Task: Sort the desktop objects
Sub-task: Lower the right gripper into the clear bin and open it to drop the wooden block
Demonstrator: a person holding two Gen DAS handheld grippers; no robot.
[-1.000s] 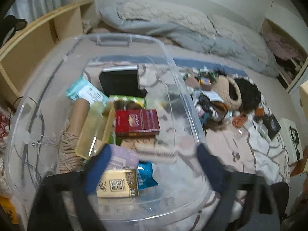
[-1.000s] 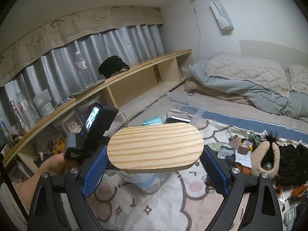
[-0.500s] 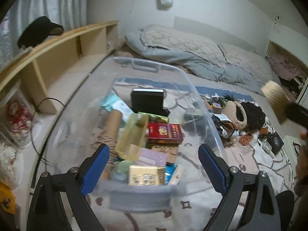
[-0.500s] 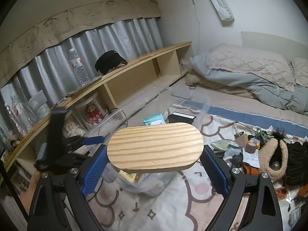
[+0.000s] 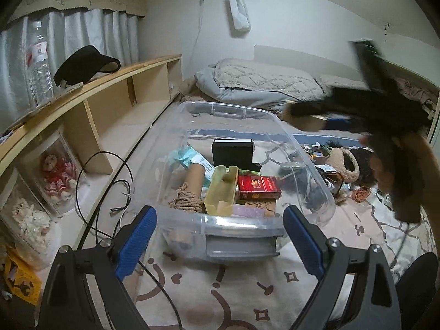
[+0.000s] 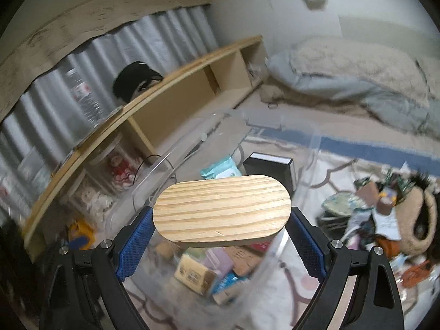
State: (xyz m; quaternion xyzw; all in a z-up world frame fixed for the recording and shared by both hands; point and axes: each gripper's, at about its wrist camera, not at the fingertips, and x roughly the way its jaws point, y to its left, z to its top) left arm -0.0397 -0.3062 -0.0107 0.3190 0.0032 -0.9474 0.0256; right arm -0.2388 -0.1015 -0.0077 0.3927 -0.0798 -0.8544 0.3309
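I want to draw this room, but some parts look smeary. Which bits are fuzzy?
Left wrist view: the dark shape at the right is smeared, the clear bin sharp. Right wrist view: the shelf and bedding are blurred, the wooden board crisp.

I see the clear bin (image 5: pixel 275 126) open on top, its right half bare; boxes (image 5: pixel 258 189) crowd its left half.

— Location type? 
— Home bedroom: rumpled bedding (image 5: pixel 264 82) against the wall, grey curtains (image 5: pixel 82 38), patterned rug (image 5: pixel 233 283). 
— Further evidence? 
— Low wooden shelf (image 5: pixel 110 101) bearing a cap (image 5: pixel 85 67) and water bottle (image 5: pixel 40 63); dolls (image 5: pixel 57 176) stored beneath.
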